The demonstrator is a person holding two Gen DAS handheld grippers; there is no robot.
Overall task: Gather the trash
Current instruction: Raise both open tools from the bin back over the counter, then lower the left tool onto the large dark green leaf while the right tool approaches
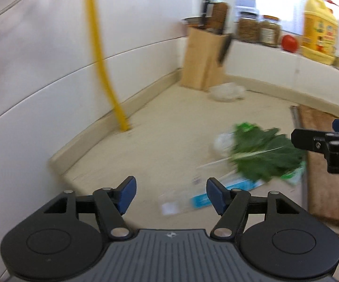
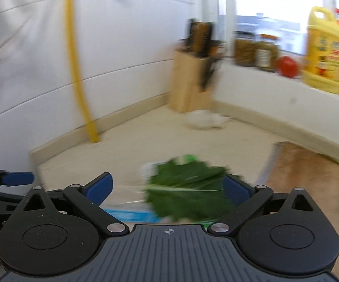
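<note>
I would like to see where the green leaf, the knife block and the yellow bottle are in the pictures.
green leaf (image 2: 188, 192): right wrist view, middle of the blade by the pale rib.
knife block (image 1: 201, 58): left wrist view, its front wooden face.
yellow bottle (image 2: 325, 54): right wrist view, the label on its body.

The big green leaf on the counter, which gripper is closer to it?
Right. The right gripper has the big green leaf between its open fingers; the left gripper sits off to the leaf's left.

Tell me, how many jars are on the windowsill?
2. One jar stands just right of the knife block; the other jar is beside it, next to the tomato. More may be hidden.
</note>
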